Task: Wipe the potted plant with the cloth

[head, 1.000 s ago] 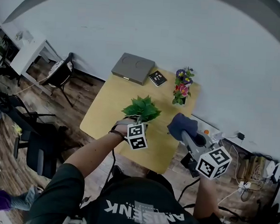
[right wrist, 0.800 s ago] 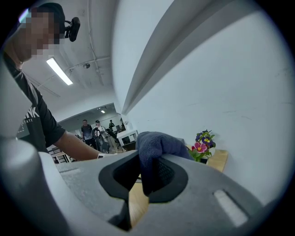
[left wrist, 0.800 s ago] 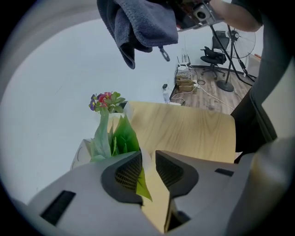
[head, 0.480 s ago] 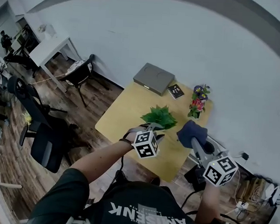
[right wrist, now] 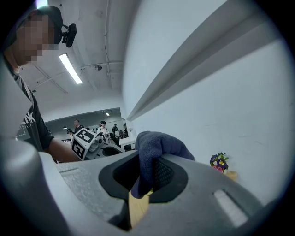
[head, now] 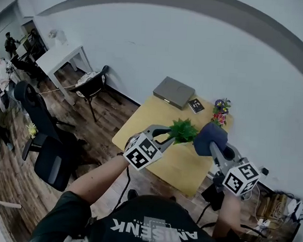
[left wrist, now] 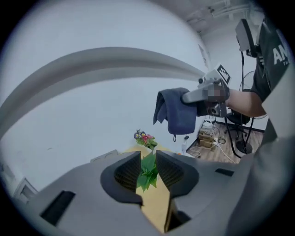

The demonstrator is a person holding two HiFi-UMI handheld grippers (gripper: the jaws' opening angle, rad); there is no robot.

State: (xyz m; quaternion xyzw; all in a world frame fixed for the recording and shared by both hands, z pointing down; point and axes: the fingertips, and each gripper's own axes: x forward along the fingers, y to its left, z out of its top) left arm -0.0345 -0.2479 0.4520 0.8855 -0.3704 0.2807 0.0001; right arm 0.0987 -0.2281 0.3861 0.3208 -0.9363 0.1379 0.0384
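The potted plant (head: 183, 130) is a small bunch of green leaves, held up over the yellow table (head: 143, 123); its pot is hidden. My left gripper (head: 167, 135) is shut on it, and in the left gripper view the leaves (left wrist: 147, 171) sit in the narrow gap between the jaws of my left gripper (left wrist: 148, 167). The dark blue cloth (head: 209, 138) hangs bunched just right of the plant. My right gripper (right wrist: 145, 173) is shut on the cloth (right wrist: 156, 146), which also shows in the left gripper view, where the cloth (left wrist: 178, 111) hangs in the air.
On the table's far side lie a grey flat box (head: 174, 91) and a small black book (head: 196, 105), with a vase of flowers (head: 220, 111) at the far right corner. Black chairs (head: 90, 84) and a white desk (head: 60, 60) stand left. Cables lie on the floor at right.
The plant has come up off the table in my left gripper. Both grippers have risen, and the cloth now sits close beside the leaves. The head view has swung left.
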